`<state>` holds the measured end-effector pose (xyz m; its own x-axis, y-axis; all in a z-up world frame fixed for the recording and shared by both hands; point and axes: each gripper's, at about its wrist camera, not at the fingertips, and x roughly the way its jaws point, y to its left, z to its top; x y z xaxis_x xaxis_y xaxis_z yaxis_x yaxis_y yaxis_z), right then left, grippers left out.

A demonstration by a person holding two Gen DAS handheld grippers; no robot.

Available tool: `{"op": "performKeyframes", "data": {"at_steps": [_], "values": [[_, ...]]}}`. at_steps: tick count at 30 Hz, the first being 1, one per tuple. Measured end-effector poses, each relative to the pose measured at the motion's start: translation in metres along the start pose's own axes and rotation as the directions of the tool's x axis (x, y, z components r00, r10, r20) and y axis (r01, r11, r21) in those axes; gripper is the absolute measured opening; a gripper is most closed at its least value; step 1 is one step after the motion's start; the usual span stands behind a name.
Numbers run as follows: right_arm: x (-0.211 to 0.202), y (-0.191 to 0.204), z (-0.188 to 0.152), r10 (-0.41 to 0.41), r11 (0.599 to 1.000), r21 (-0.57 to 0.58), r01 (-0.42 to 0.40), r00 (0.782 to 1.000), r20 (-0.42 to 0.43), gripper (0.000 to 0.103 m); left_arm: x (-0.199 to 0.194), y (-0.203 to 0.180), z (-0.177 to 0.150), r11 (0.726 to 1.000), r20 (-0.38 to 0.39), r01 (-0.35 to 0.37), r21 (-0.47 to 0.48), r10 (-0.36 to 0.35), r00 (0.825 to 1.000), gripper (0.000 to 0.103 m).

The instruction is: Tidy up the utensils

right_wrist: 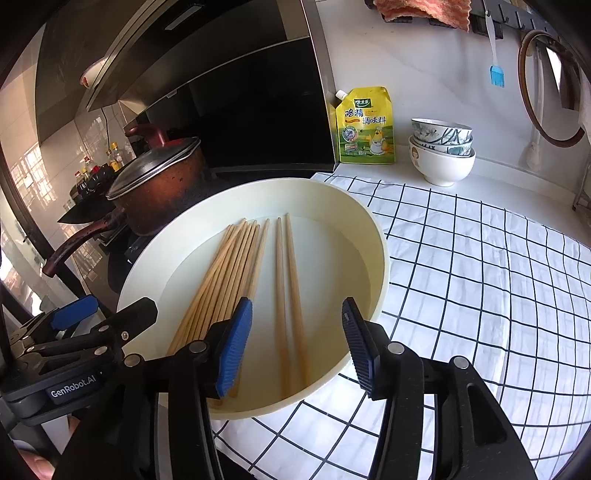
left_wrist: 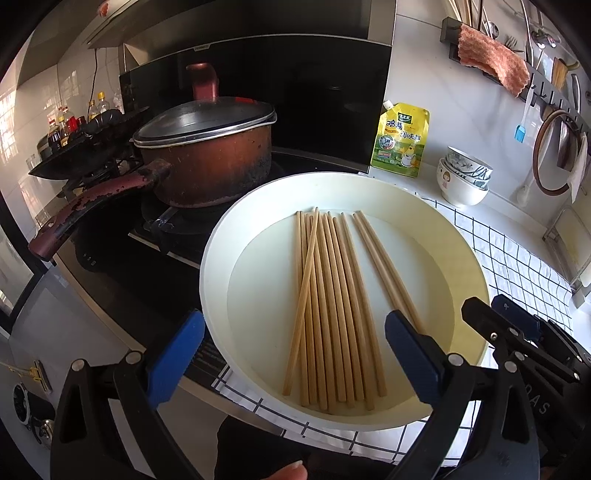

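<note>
1. A kitchen surface under a checked cloth [right_wrist: 461,266] fills the lower right; a lidded pot [left_wrist: 207,162] sits upper left.
2. About twelve chopsticks [left_wrist: 332,306] lie in the pale basin [left_wrist: 469,258], centre frame: a bundle of ten or so, plus two apart.
3. They look light, stiff and smooth; mid-shaft should grip best.
4. The left gripper [left_wrist: 291,350] and right gripper [right_wrist: 295,343] have their jaws parted, holding nothing.

The near ends of two chopsticks [left_wrist: 384,258] vanish behind the left gripper's [left_wrist: 291,362] right pad in the left wrist view. In the right wrist view, the right gripper's [right_wrist: 295,347] left finger [right_wrist: 232,350] covers the near ends of the bundle [right_wrist: 221,280]. The hanging utensils [left_wrist: 532,40] at far right are too small to tell apart, and the pink cloth [right_wrist: 424,9] is cut off by the top edge.
</note>
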<state>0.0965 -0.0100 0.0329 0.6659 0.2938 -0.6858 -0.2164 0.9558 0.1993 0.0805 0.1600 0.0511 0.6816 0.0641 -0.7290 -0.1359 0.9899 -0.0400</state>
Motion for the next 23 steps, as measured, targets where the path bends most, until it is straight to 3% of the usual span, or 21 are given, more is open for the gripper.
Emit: {"op": "performKeyframes", "data": {"at_steps": [23], "values": [[0.0007, -0.0013, -0.0005, -0.001, 1.000, 0.000, 0.001, 1.000, -0.006, 0.050, 0.0004, 0.0002, -0.0027, 1.000, -0.010, -0.004, -0.005, 0.004, 1.000, 0.097]]}}
